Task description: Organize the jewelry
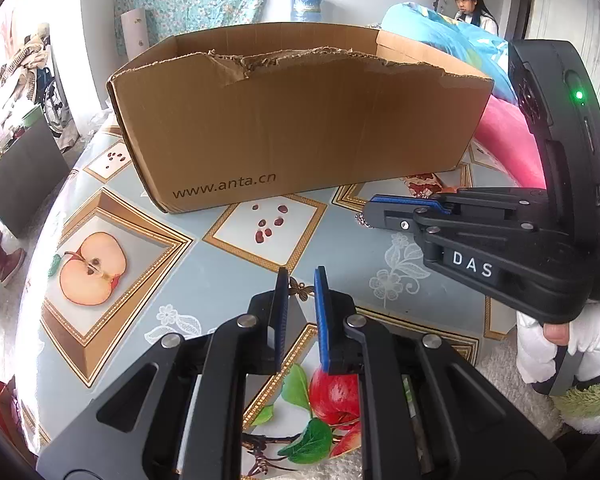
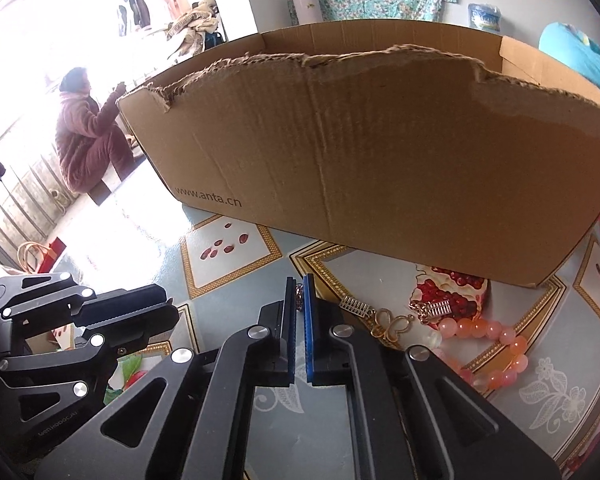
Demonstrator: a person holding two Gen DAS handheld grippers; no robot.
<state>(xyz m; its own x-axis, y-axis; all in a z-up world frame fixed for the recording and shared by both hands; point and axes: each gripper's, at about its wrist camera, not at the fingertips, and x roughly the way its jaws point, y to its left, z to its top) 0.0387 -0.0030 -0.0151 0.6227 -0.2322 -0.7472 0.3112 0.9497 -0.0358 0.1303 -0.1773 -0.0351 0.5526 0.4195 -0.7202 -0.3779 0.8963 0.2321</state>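
Barely begun: the right gripper (image 2: 299, 300) is pinched shut on a small chain piece (image 2: 300, 295); the pink bead bracelet (image 2: 500, 340) and gold charms (image 2: 392, 322) lie near the table's right edge before the brown cardboard box (image 2: 360, 152); the left gripper (image 1: 302, 292), nearly closed, holds nothing.

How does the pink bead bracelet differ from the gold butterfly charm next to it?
The bead bracelet is a loop of pink translucent balls; the butterfly charm is thin gold openwork. The bracelet is much larger than the charm. Both lie flat on the tablecloth.
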